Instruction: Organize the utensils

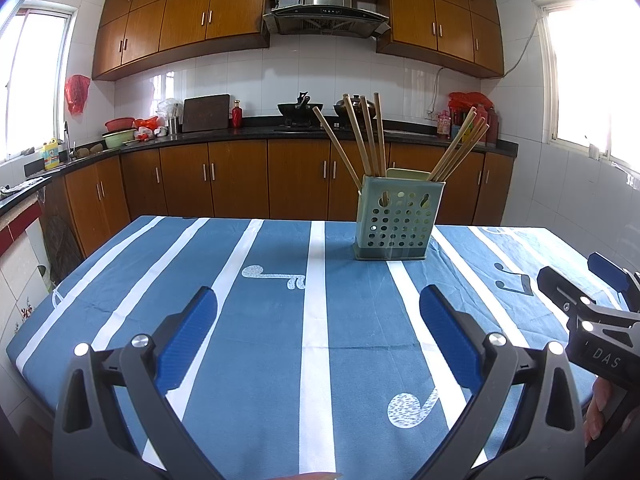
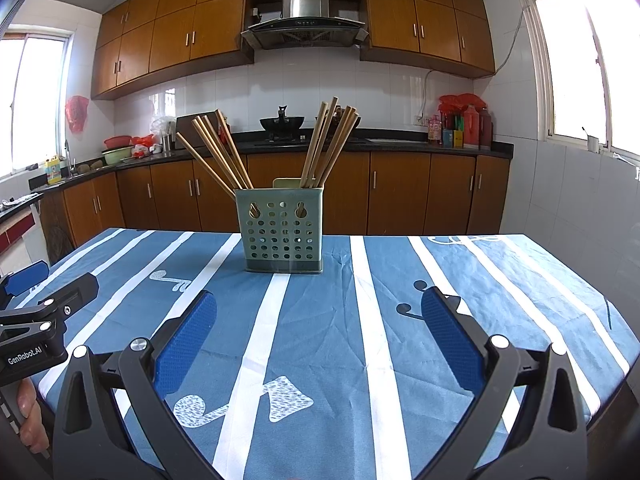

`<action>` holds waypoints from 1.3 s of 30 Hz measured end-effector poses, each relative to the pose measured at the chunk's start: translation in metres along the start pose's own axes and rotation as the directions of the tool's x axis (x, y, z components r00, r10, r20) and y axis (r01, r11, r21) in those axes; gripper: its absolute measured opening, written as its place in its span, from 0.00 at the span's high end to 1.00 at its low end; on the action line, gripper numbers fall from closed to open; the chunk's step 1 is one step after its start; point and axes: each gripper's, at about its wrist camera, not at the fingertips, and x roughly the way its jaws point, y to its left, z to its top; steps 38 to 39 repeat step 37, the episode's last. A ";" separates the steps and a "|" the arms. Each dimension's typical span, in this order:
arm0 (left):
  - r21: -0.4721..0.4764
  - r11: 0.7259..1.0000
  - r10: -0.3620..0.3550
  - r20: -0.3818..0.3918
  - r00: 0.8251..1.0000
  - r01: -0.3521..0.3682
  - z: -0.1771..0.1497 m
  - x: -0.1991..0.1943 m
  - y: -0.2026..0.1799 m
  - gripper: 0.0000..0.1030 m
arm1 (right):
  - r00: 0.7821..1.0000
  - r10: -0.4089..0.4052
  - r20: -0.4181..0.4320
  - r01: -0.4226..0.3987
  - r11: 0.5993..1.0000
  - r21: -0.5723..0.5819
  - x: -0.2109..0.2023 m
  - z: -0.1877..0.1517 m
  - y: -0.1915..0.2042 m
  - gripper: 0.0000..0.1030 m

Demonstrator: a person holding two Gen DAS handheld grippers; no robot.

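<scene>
Perforated green utensil holder (image 2: 282, 230) upright at frame centre on the blue-striped bench (image 2: 500, 280), chopsticks (image 2: 218, 152) fanned in two leaning bundles. Left gripper (image 1: 316, 332) and right gripper (image 2: 320, 336) low in frame, jaws wide, empty. Likely hazards: nudging the light holder over, or snagging splayed sticks and scattering them.

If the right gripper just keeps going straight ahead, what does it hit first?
Probably the holder with the chopsticks. It stands almost dead ahead of the open right gripper, only bare tablecloth between, though depth is hard to judge.
</scene>
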 end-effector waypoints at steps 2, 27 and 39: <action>0.000 1.000 0.000 -0.001 1.000 0.000 0.000 0.000 0.000 0.04 | 1.000 0.000 0.000 0.000 1.000 0.000 0.000 0.000 0.000 0.02; -0.005 1.000 -0.001 -0.004 1.000 0.001 -0.006 0.001 -0.004 0.04 | 1.000 -0.002 -0.003 0.002 1.000 0.004 0.000 0.000 0.001 0.02; -0.008 1.000 0.002 -0.008 1.000 -0.002 -0.005 -0.002 -0.006 0.04 | 1.000 -0.002 -0.004 0.002 1.000 0.006 0.000 0.001 0.001 0.02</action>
